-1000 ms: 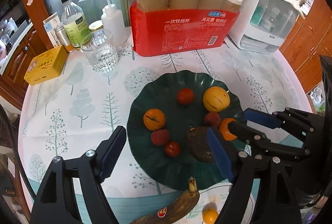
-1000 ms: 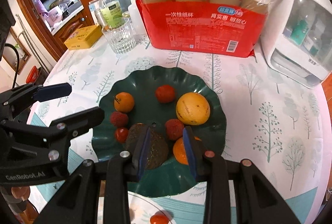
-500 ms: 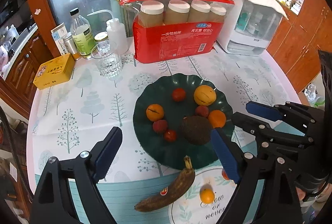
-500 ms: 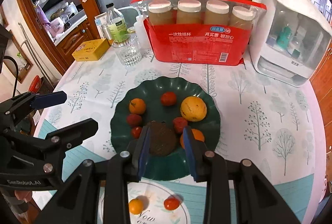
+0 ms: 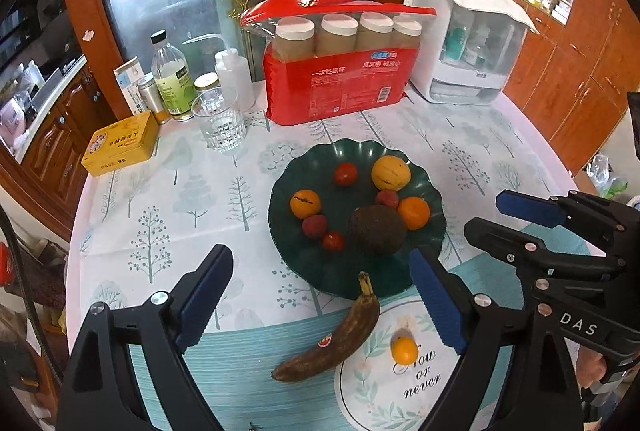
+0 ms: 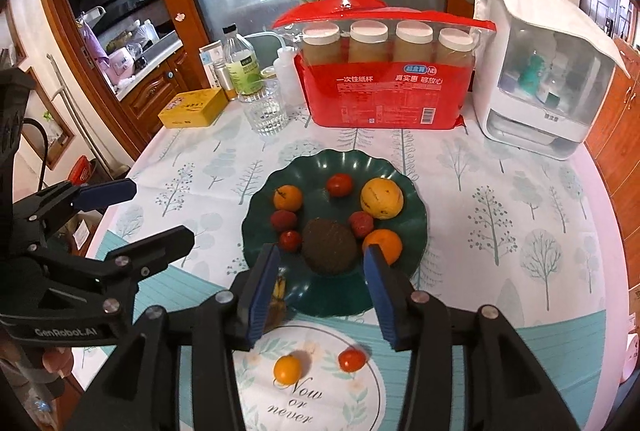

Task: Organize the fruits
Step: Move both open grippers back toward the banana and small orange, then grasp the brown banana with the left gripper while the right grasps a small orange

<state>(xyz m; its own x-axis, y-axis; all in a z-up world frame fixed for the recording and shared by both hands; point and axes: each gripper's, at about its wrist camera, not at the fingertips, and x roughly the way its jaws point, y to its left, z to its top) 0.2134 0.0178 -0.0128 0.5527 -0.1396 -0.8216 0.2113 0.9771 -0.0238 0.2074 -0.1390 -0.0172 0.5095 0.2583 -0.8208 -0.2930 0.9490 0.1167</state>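
A round table (image 5: pixel 120 199) under a tree-printed cloth carries a dark green scalloped plate (image 5: pixel 430 231) of fruit at its centre. Nearer the camera lie a browned banana (image 5: pixel 336 339), a small orange fruit (image 5: pixel 404 350) and a cherry tomato (image 6: pixel 351 359). At the far edge stand a red pack of paper cups (image 5: pixel 340 87), a white appliance (image 5: pixel 468 43), a glass tumbler (image 5: pixel 220 123), bottles (image 5: pixel 172 79) and a yellow tin (image 5: pixel 122 143).

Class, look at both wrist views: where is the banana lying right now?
The banana lies on the tablecloth just off the green plate's near rim, its stem tip over that rim, left of the small orange fruit.
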